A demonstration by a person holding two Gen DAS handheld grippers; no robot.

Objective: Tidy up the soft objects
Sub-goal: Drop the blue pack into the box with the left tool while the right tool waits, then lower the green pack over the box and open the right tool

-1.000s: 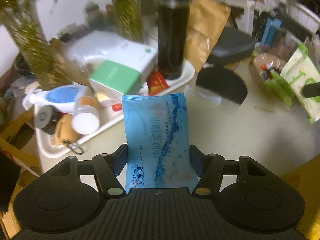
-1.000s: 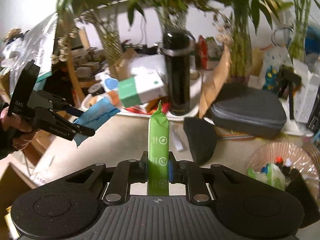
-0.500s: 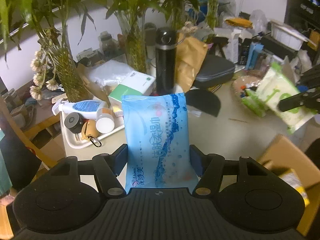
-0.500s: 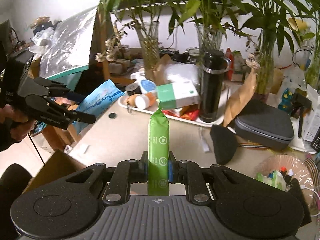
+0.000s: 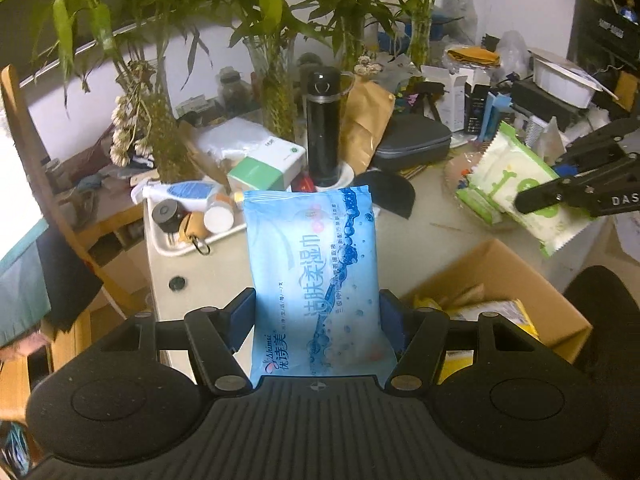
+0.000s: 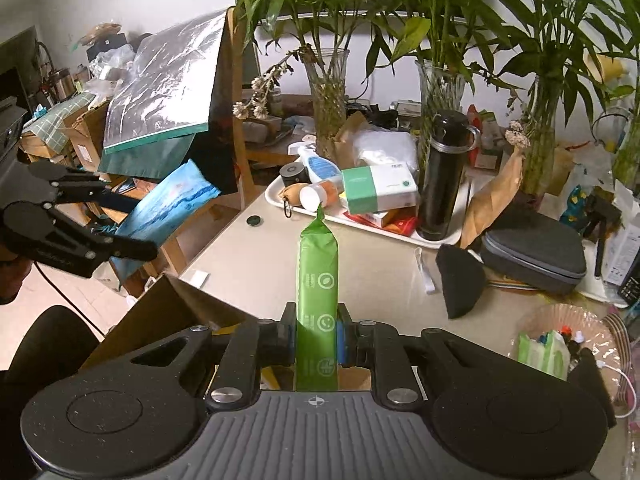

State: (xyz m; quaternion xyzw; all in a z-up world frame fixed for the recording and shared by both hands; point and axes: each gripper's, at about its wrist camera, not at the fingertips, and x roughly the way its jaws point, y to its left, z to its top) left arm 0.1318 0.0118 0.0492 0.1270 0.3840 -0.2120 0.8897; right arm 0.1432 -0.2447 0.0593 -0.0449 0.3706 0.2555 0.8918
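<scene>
My left gripper (image 5: 318,322) is shut on a blue wet-wipe pack (image 5: 314,276), held flat-on above the table's near edge; it also shows in the right wrist view (image 6: 172,200). My right gripper (image 6: 317,338) is shut on a green-and-white wipe pack (image 6: 317,280), seen edge-on here and face-on in the left wrist view (image 5: 516,184). An open cardboard box (image 5: 492,280) with yellow packets inside sits below the table's front edge, between the two grippers.
A white tray (image 6: 360,222) holds a black flask (image 6: 444,176), a green-white box and bottles. A grey zip case (image 6: 536,248), a black pouch (image 6: 460,280), and a plastic bowl (image 6: 560,340) with wipe packs lie right. Vases with bamboo stand behind.
Both grippers have pulled back and risen away from the table with their packs held. The cardboard box has come into view below them.
</scene>
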